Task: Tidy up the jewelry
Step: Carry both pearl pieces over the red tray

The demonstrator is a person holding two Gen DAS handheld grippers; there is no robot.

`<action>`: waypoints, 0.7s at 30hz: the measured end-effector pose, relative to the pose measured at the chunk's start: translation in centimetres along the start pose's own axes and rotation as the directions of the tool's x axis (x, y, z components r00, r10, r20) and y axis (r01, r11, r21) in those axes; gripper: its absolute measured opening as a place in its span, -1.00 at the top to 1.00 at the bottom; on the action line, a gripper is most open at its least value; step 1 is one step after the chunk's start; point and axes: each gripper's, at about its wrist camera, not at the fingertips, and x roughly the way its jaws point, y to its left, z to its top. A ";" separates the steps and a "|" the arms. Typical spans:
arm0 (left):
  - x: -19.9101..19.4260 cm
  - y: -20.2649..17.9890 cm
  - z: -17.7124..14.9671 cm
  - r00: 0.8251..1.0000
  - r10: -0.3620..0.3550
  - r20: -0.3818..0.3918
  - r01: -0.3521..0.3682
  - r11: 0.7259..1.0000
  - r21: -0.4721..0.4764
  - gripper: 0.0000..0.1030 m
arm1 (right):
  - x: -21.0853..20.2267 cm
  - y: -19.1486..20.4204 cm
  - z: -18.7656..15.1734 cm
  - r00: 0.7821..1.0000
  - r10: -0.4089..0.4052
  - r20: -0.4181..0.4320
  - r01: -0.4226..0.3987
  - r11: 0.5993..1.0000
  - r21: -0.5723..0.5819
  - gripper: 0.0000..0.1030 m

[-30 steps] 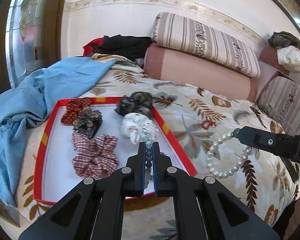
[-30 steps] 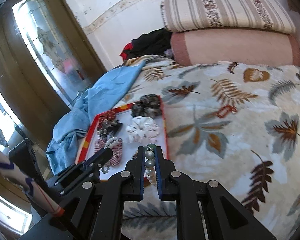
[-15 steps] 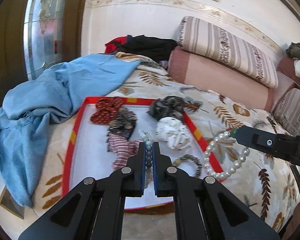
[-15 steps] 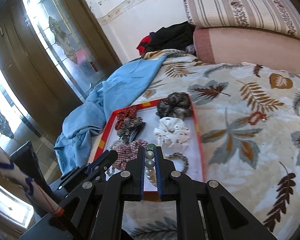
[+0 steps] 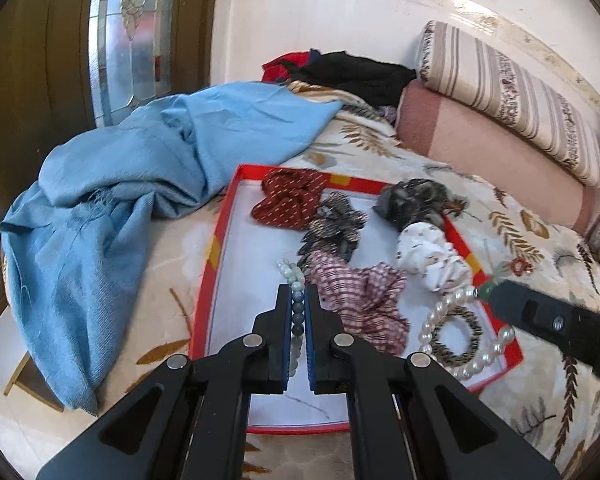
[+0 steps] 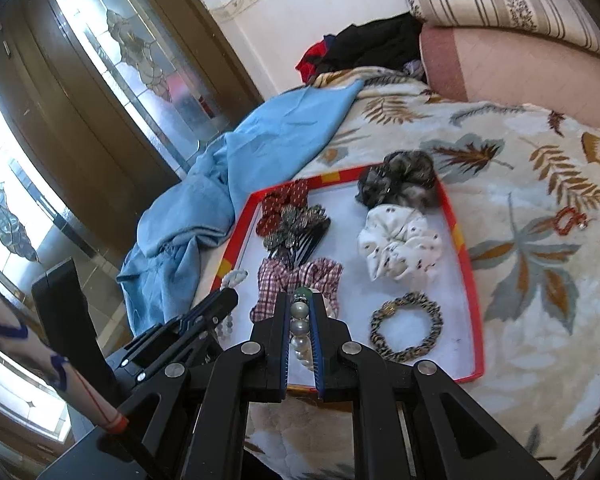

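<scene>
A red-rimmed white tray (image 5: pixel 236 248) lies on the leaf-print bed and holds several scrunchies, a plaid bow (image 5: pixel 360 292) and a leopard hair ring (image 5: pixel 456 334). My left gripper (image 5: pixel 298 292) is shut on a pale green bead bracelet (image 5: pixel 296 304), held above the tray's left half. My right gripper (image 6: pixel 300 300) is shut on a white pearl bracelet (image 6: pixel 300 328) above the tray's near edge. The pearl bracelet (image 5: pixel 460 336) hangs from the right gripper's fingers (image 5: pixel 552 320) in the left wrist view, over the tray's right corner. The tray (image 6: pixel 466 276) also shows in the right wrist view.
A blue cloth (image 5: pixel 120 200) lies bunched left of the tray, spilling off the bed edge. Pink and striped cushions (image 5: pixel 500 120) line the wall behind. A small red bracelet (image 6: pixel 568 220) lies on the bedspread right of the tray. A glass door (image 6: pixel 140 80) stands at left.
Both grippers have moved left and closer over the tray, each still holding its bracelet. The pearl bracelet now hangs over the tray's right corner instead of over the bedspread.
</scene>
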 end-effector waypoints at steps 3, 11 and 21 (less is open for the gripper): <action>0.7 0.1 -0.3 0.999 0.020 -0.026 -0.020 1.000 0.002 0.89 | 0.9 -0.6 -0.5 1.000 -0.011 -0.016 0.011 1.000 0.010 0.80; 2.4 -0.1 -0.9 0.995 0.044 -0.087 -0.043 0.999 0.015 0.89 | 1.9 -3.3 -1.2 0.997 -0.067 -0.041 0.069 0.997 0.045 0.80; 3.6 -0.4 -1.2 0.991 0.059 -0.122 -0.057 0.998 0.024 0.89 | 2.6 -5.1 -1.9 0.991 -0.119 -0.060 0.122 0.991 0.055 0.79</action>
